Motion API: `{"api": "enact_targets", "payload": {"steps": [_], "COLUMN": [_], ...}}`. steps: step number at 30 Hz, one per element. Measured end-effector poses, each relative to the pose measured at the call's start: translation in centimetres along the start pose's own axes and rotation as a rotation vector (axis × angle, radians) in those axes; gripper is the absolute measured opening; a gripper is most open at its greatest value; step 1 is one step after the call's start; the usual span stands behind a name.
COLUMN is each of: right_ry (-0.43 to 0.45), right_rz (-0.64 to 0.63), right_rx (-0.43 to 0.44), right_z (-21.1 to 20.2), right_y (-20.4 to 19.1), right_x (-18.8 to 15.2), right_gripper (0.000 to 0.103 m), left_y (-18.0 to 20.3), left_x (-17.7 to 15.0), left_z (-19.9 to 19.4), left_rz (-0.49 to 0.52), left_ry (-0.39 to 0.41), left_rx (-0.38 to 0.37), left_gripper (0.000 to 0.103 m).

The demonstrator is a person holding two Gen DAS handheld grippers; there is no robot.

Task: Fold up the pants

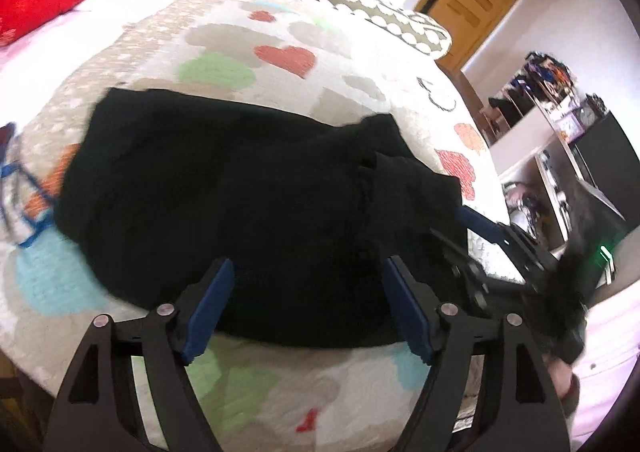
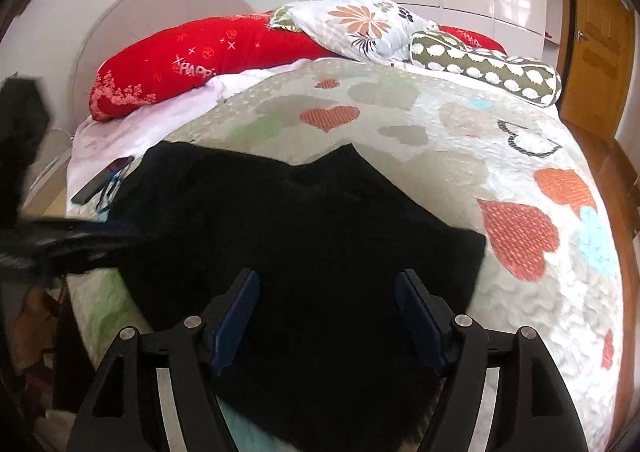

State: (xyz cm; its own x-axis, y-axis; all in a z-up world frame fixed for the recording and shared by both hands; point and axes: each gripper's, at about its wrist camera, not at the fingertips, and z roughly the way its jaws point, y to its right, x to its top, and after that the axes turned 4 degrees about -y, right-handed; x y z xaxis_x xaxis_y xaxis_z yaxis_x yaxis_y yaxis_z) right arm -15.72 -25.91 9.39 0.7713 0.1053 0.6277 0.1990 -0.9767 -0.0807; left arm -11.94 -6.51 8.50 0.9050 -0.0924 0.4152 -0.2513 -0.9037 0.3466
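Both grippers hover with wide jaws over the black pants (image 2: 304,236) on the bed.

The left gripper (image 1: 308,306) has its blue pads far apart, with nothing between them; below them lies the near edge of the pants. The right gripper (image 2: 328,318) is also spread wide and grips nothing, with dark cloth under it. The pants lie in a folded heap on the heart-patterned quilt (image 2: 460,156). Further back are a spotted bolster (image 2: 488,66), a flowered pillow (image 2: 360,26) and a red pillow (image 2: 180,64). A wooden door (image 2: 596,48) stands at far right.
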Motion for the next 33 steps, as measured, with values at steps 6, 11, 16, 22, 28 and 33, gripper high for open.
{"api": "enact_targets", "payload": {"steps": [6,11,16,22,28,33], "right_ry": [-0.062,-0.053,-0.023,0.003,-0.043,-0.058], "right_rz": [0.034,0.03,0.037,-0.041,-0.115,-0.176], "right_rx": [0.038,0.02,0.046,0.143,0.215,0.235], "right_z": [4.2,3.1,1.7,1.8,4.7,6.7], "right_y": [0.2,0.3,0.0,-2.7,-6.2,-8.9], "right_x": [0.6,1.0,1.7,3.8,6.5,8.7], "right_gripper": [0.079,0.079,0.079,0.08,0.082,0.083], "left_y": [-3.5,-4.7,-4.5,-5.8,-8.0,-10.6], "left_x": [-0.7,-0.7,-0.6,-1.1,-2.9,-3.7], "left_z": [-1.4,-0.4,0.1,-0.4,-1.9,-1.2], "left_rz": [-0.08,-0.112,-0.105,-0.144,-0.204,-0.304], "left_ry": [0.034,0.024,0.032,0.051,0.094,0.084], "left_rx": [0.07,0.092,0.09,0.034,-0.056,-0.074], "left_gripper": [0.08,0.08,0.08,0.08,0.087,0.088]}}
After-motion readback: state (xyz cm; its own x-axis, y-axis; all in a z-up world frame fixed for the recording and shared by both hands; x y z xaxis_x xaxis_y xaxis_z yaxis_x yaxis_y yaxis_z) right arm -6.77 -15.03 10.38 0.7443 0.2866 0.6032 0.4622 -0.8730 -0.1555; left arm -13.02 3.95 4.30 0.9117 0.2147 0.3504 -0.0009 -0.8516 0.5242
